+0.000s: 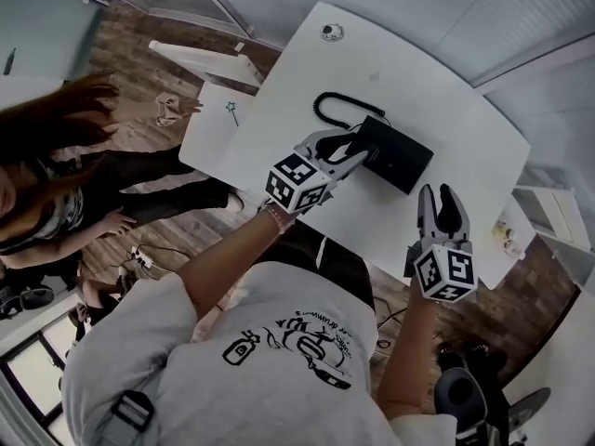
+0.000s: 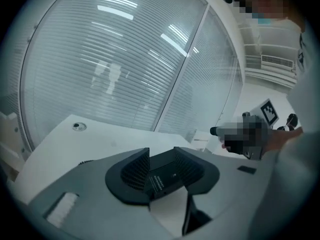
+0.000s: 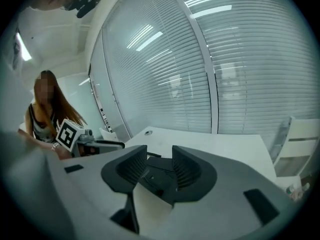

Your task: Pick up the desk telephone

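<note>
Left gripper [image 1: 346, 151]: jaws stand apart, not clenched. Its own view [image 2: 162, 166] shows the black desk telephone [image 2: 165, 178] lying in the gap between the two ribbed pads. Whether either pad presses on the casing cannot be confirmed, so the grip is judged not made. In the head view the fingertips sit at the left short end of the telephone [image 1: 398, 154]. The telephone lies flat on the white table [image 1: 372, 54], toward the middle of the top. Its long axis runs from upper left to lower right in that view, so the left gripper meets it end-on, roughly along that axis. Right gripper [image 1: 442, 201]: jaws also spread and holding nothing. It hovers by the table's near edge, on the person's side of the telephone's right end and clearly apart from it. In its own view [image 3: 159, 169] the telephone [image 3: 155, 176] shows through the gap, but farther off. The left gripper is therefore the nearer tool, and the lift is judged to depend on it closing across the short end it straddles. A coiled cord [image 1: 339, 110] trails on the table from the far left corner of the telephone, just beyond the left gripper. It is judged likely to drag when the telephone rises. A second person [image 1: 56, 184] sits on the floor well to the left, clear of the work.
</note>
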Tool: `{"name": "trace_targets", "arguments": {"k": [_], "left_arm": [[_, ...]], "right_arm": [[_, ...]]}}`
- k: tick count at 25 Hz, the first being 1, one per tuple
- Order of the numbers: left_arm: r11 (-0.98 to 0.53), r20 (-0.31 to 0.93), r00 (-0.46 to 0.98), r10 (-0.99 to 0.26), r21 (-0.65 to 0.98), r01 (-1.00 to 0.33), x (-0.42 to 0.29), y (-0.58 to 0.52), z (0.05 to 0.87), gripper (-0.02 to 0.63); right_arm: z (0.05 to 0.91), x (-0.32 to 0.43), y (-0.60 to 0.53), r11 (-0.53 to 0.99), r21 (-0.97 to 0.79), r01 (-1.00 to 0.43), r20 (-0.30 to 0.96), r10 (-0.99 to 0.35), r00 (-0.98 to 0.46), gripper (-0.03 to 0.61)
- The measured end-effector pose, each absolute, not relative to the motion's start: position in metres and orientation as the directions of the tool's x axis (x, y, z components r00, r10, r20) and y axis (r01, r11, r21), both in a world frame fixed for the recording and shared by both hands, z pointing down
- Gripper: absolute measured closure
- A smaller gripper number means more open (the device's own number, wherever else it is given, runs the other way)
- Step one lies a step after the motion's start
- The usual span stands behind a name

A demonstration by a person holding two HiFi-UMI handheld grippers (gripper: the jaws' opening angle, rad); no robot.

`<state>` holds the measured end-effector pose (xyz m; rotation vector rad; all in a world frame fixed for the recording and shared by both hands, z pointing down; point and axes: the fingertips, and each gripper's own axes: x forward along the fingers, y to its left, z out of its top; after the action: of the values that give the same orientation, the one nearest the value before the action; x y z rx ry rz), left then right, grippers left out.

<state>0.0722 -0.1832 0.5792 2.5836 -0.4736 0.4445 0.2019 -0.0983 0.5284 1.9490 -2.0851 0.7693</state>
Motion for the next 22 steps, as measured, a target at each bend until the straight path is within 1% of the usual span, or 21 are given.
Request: {"name": "trace_targets", "arguments": {"k": [2,4,7,11,14,17,22], "left_arm": [[-0.813,0.412,0.882,-0.231,0.416,-0.408,0.075,-0.186,0.601,0.471],[-0.796,0.435,0.876,-0.209,0.444,-0.41,0.077,-0.189,0.622,0.438],[-0.771,0.46,0.869,-0.183,0.481,-0.417,0.075,-0.19,0.649,0.416],[-0.743,0.482,0.862,-0.157,0.517,-0.425,0.074,-0.194,0.677,0.391],[-0.716,0.486,0.863,-0.139,0.553,-0.427,0.076,-0.196,0.694,0.359],[-0.701,0.477,0.871,-0.118,0.581,-0.413,0.078,-0.198,0.703,0.348],[-0.698,0.453,0.889,-0.063,0.617,-0.364,0.089,-0.198,0.702,0.348]], "right_arm": [[0.545,0.204,-0.101,-0.001,-0.264,-0.965,0.488,-0.862,-0.133,0.441],[0.562,0.205,-0.105,-0.009,-0.284,-0.959,0.504,-0.852,-0.141,0.423],[0.584,0.202,-0.106,-0.021,-0.311,-0.95,0.529,-0.834,-0.155,0.403],[0.612,0.202,-0.108,-0.036,-0.355,-0.934,0.552,-0.814,-0.178,0.373],[0.631,0.203,-0.111,-0.051,-0.373,-0.926,0.569,-0.802,-0.184,0.357],[0.643,0.203,-0.114,-0.068,-0.39,-0.918,0.577,-0.795,-0.186,0.353],[0.659,0.198,-0.117,-0.064,-0.422,-0.904,0.583,-0.783,-0.217,0.352]]}}
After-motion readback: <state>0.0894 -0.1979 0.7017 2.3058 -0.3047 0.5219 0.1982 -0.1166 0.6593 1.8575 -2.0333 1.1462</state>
